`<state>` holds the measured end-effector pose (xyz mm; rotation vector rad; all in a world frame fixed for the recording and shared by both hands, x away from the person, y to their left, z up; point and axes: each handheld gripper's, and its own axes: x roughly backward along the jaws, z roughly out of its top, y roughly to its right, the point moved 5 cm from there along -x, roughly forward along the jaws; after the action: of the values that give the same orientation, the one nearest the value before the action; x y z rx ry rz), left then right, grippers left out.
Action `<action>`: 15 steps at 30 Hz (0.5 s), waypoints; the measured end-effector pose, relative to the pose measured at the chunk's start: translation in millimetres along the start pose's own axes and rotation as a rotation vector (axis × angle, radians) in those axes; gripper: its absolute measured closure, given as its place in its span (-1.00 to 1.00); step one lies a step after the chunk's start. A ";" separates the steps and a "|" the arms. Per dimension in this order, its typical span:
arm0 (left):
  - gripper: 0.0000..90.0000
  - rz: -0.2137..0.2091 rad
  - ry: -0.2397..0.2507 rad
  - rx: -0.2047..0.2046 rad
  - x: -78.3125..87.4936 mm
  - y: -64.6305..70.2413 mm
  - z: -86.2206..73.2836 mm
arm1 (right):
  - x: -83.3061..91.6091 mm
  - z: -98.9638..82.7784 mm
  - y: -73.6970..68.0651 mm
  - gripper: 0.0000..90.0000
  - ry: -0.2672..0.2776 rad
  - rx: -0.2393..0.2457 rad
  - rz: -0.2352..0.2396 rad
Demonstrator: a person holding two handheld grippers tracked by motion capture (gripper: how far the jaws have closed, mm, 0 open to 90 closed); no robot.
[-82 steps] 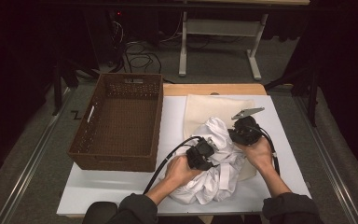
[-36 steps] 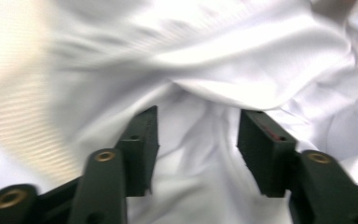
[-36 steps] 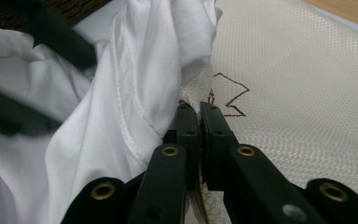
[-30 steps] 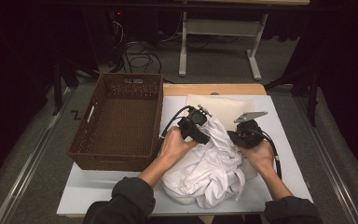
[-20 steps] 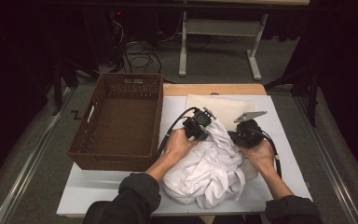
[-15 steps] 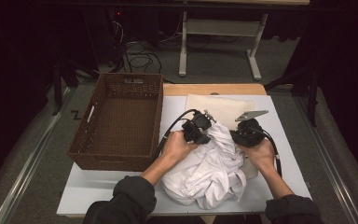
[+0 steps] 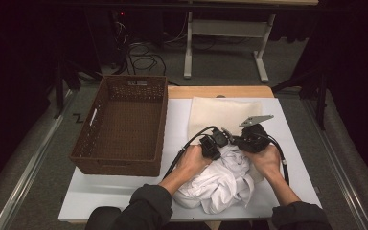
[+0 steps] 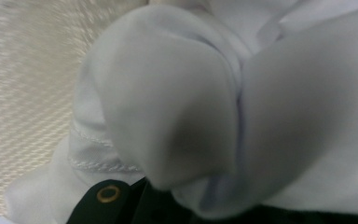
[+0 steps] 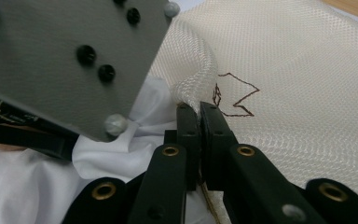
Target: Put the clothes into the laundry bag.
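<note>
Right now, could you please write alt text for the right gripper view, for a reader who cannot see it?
The right gripper, its black jaws shut, pinches a raised fold of cream woven cloth that bears a brown stitched outline. Crumpled white fabric lies lower left, and a grey plate with dark screws covers the upper left corner.

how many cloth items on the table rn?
2. A bunched white garment at the near edge between the hands, and a cream woven cloth lying flat beyond it, partly under the garment. More could be hidden inside the white pile.
</note>
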<state>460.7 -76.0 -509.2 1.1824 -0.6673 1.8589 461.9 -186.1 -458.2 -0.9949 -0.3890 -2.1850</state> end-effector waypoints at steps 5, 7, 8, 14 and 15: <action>0.46 0.007 0.054 0.001 29.8 4.0 -6.2 | 2.7 -1.4 4.3 0.97 0.021 -0.018 -0.007; 0.19 0.054 0.065 0.002 43.7 4.8 -8.0 | 3.9 -1.9 5.6 0.97 0.028 -0.019 -0.005; 0.08 0.060 0.077 0.007 51.9 5.7 -8.9 | 4.4 -2.3 5.8 0.97 0.026 -0.024 -0.007; -0.13 0.069 0.173 0.055 84.3 -0.5 -9.1 | 3.8 -2.0 4.9 0.97 0.026 -0.018 -0.014; -0.15 0.068 0.180 0.062 83.9 -3.1 -7.3 | 3.6 -1.8 4.1 0.97 0.027 -0.022 -0.013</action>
<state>440.8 -39.1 -436.1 1.0267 -0.5590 2.0279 462.2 -191.7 -456.7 -0.9767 -0.3609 -2.2164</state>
